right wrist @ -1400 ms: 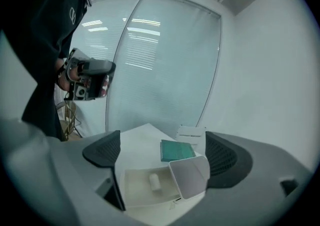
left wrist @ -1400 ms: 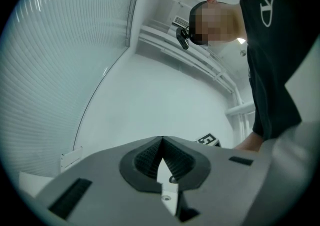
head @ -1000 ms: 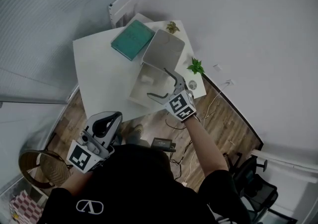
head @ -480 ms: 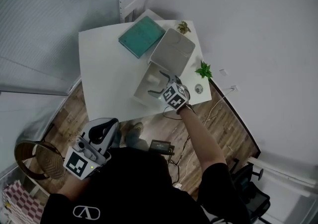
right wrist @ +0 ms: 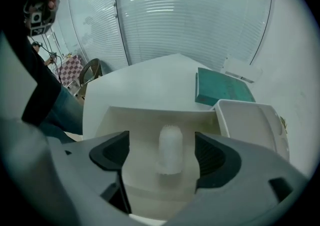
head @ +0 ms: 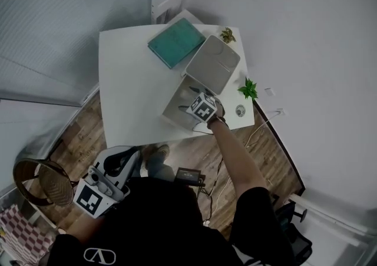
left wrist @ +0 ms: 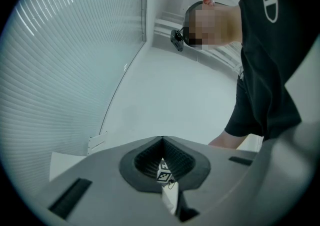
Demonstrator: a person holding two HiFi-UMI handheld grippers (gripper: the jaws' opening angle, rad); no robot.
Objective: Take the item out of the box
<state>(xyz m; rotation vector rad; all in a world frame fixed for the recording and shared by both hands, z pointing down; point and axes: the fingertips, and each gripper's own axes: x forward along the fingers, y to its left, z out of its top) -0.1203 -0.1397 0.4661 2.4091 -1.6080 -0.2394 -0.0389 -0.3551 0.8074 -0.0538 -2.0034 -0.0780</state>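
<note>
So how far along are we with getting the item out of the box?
Done: the box is open, with its lid lying beside it. In hand: the right gripper is down in the box, and its jaws have just been closing either side of the white item but are not yet pressing on it. Left to do: grip it and lift it clear. The left gripper is shut and empty.

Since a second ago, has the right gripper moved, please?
Yes: the right gripper has dropped from the near rim of the box into it, jaws just closing, the white item between them untouched.
</note>
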